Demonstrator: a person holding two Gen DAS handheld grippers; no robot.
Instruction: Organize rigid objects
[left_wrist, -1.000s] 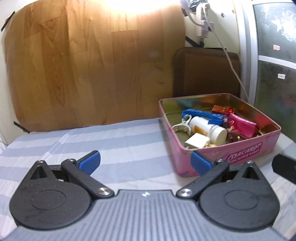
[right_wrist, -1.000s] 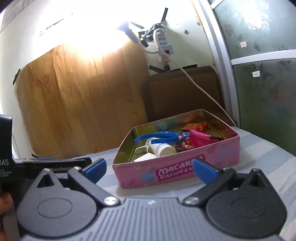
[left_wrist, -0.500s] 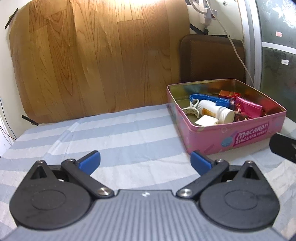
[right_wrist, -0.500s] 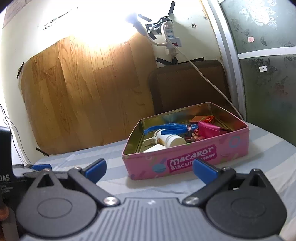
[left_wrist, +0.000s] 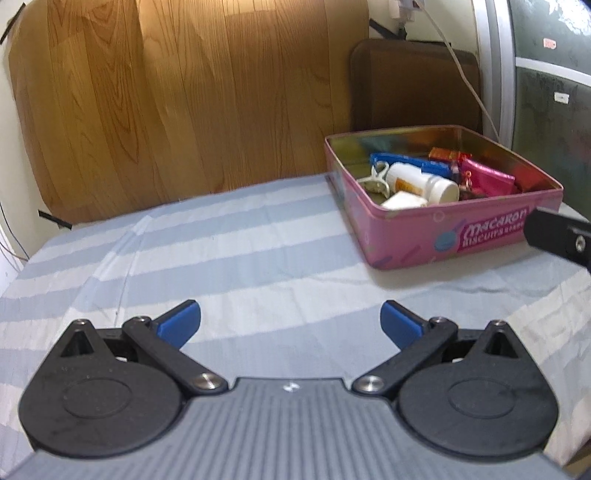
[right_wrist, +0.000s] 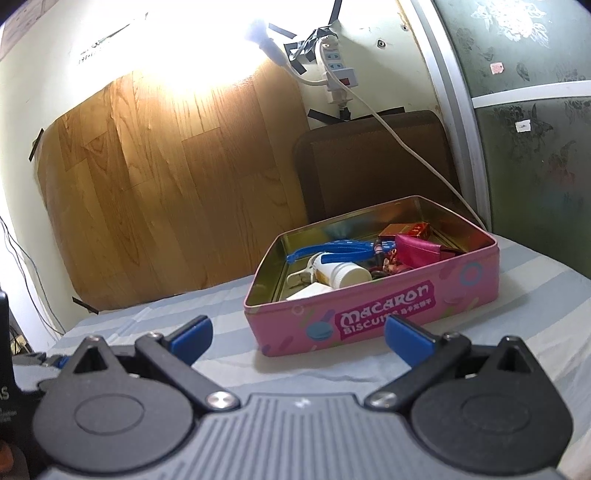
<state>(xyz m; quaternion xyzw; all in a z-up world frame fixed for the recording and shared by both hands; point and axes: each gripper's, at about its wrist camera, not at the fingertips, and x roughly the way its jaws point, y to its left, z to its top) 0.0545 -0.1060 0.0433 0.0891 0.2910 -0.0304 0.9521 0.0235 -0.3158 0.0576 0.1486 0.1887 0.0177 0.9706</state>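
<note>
A pink macaron biscuit tin sits open on the striped cloth, at the right in the left wrist view and centre in the right wrist view. It holds a white bottle, a blue tool, a pink pouch, a red box and small white items. My left gripper is open and empty over the cloth, left of and short of the tin. My right gripper is open and empty just in front of the tin.
A blue-and-white striped cloth covers the surface. A wood-pattern sheet and a brown cushion stand at the back wall. A white cable hangs from a power strip to behind the tin.
Both grippers have drawn back from the tin and tilted down a little, so the tin sits farther off in both views. Both stay open and empty.
</note>
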